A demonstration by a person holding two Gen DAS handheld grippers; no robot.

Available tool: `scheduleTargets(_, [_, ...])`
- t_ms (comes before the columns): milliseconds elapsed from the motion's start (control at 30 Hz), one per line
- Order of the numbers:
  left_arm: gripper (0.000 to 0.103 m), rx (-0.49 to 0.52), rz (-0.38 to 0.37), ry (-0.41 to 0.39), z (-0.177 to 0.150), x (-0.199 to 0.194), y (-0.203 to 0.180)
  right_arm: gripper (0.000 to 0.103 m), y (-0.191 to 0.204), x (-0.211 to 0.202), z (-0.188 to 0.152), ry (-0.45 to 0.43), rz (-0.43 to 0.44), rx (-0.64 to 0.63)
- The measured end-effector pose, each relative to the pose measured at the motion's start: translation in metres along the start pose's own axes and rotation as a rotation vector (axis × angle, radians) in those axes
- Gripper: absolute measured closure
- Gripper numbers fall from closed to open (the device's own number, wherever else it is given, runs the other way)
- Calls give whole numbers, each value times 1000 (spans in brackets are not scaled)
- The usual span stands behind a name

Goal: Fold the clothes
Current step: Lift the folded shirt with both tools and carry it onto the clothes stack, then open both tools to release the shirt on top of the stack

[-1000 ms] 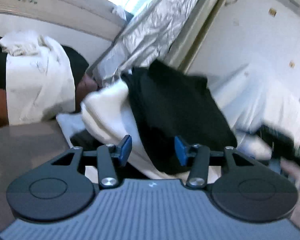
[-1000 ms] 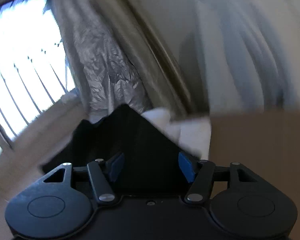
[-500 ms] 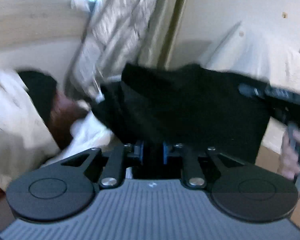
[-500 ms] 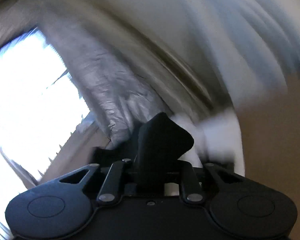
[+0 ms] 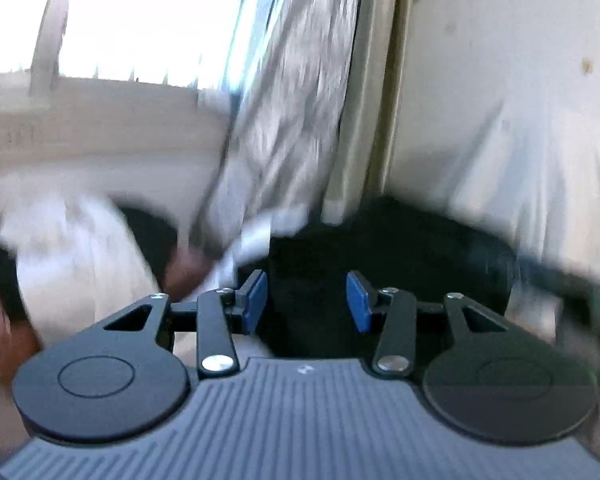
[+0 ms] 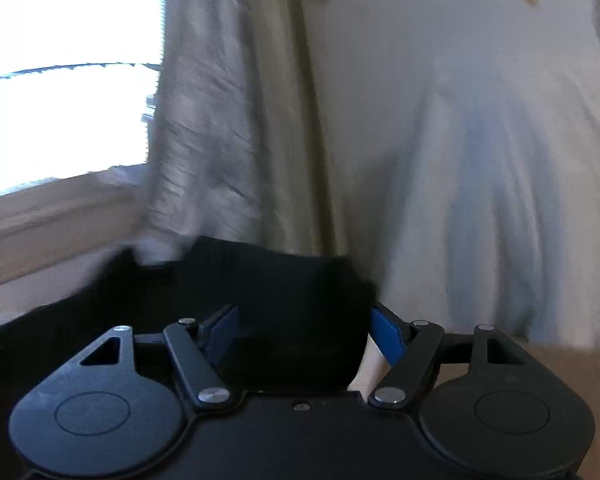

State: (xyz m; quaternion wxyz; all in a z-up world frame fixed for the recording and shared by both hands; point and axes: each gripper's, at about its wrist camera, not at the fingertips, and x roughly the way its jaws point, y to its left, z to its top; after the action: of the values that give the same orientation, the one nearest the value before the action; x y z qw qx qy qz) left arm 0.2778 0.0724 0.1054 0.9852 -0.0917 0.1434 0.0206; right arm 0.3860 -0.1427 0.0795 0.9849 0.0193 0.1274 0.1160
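1. The left gripper (image 5: 306, 300) has its blue-padded fingers (image 5: 255, 300) spread well apart and clamped on nothing. The black garment (image 5: 388, 256) lies between and just beyond them, so I judge the cloth has been let down to rest rather than carried.
2. The right gripper (image 6: 304, 334) is equally wide, its fingers (image 6: 388, 334) gripping nothing. The black garment (image 6: 260, 280) fills the gap between them and spreads out ahead and to the left. Whether the pads touch the cloth cannot be told.
3. Both pairs of fingers sit at the near edge of the cloth, a sensible place for taking a fresh hold on a hem or corner for the next fold; that is a judgement only.
4. The garment is soft, matte and limp, and so dark that no crease, seam or edge reads clearly. It should slump and slide easily.
5. To the left of the left fingers lies a blurred heap of white cloth (image 5: 72, 248), probably waiting its turn.
6. Beyond the fingers hangs a crinkled, silvery curtain (image 6: 208, 128) beside a bright window (image 6: 60, 80), with pale draped fabric (image 6: 500, 184) to the right.
7. A brown tabletop (image 6: 560, 364) shows right of the right fingers.
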Motion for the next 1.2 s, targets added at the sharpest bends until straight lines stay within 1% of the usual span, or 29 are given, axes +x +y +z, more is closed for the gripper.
scheduleTargets(33, [59, -2, -8, -44, 5, -4, 1, 25, 8, -14, -4, -11, 52, -14])
scheduleTargets(67, [59, 4, -73, -10, 16, 6, 0, 25, 16, -26, -8, -17, 97, -21])
scheduleTargets(100, [59, 2, -109, 37, 23, 19, 0, 24, 24, -34, -10, -13, 128, -14])
scheduleTargets(133, [60, 6, -123, 110, 28, 37, 0, 24, 29, -42, -15, -10, 163, -19])
scheduleTargets(167, [62, 16, -84, 160, 27, 52, 2, 24, 36, -45, -19, 1, 201, -55])
scheduleTargets(200, [63, 26, -40, 208, 26, 68, 4, 24, 47, -45, -25, 19, 217, -110])
scheduleTargets(300, [60, 82, 81, 304, 9, 97, 16, 24, 72, -58, -52, 61, 177, -263])
scheduleTargets(333, [60, 82, 85, 287, 5, 94, 20, 24, 78, -68, -59, 64, 171, -295])
scheduleTargets(367, [60, 92, 110, 267, 2, 84, 21, 24, 83, -78, -66, 66, 164, -327])
scheduleTargets(400, [52, 122, 154, 257, -3, 73, 17, 24, 88, -88, -72, 69, 158, -358])
scheduleTargets(433, [46, 154, 199, 249, -7, 62, 12, 24, 93, -100, -78, 76, 152, -378])
scheduleTargets(467, [34, 190, 222, 239, -9, 48, 4, 24, 93, -115, -80, 84, 140, -361])
scheduleTargets(500, [28, 224, 203, 233, -12, 31, -3, 24, 90, -133, -80, 77, 103, -326])
scheduleTargets(567, [27, 291, 153, 238, -18, -3, -15, 21, 85, -169, -78, 66, 27, -254])
scheduleTargets(600, [26, 324, 124, 249, -22, -20, -20, 19, 84, -186, -73, 77, -5, -215])
scheduleTargets(667, [24, 376, 74, 270, -26, -55, -30, 17, 81, -209, -65, 132, -15, -165])
scheduleTargets(733, [22, 373, 47, 273, -25, -80, -37, 17, 77, -224, -55, 188, -23, -121])
scheduleTargets(767, [20, 370, 34, 275, -24, -93, -41, 17, 76, -232, -53, 200, -27, -109])
scheduleTargets(833, [16, 359, 20, 254, -24, -115, -47, 17, 75, -249, -49, 211, -29, -96])
scheduleTargets(867, [14, 358, 42, 238, -28, -125, -50, 17, 76, -256, -47, 210, -28, -94])
scheduleTargets(933, [14, 348, 82, 232, -36, -141, -52, 17, 76, -268, -45, 216, -33, -85])
scheduleTargets(1033, [12, 277, 69, 230, -47, -166, -45, 17, 76, -266, -42, 262, -43, -76])
scheduleTargets(1100, [7, 276, 64, 251, -54, -174, -44, 16, 77, -256, -42, 296, -53, -65])
scheduleTargets(1200, [6, 277, 57, 285, -66, -184, -42, 16, 78, -265, -49, 343, -83, -60])
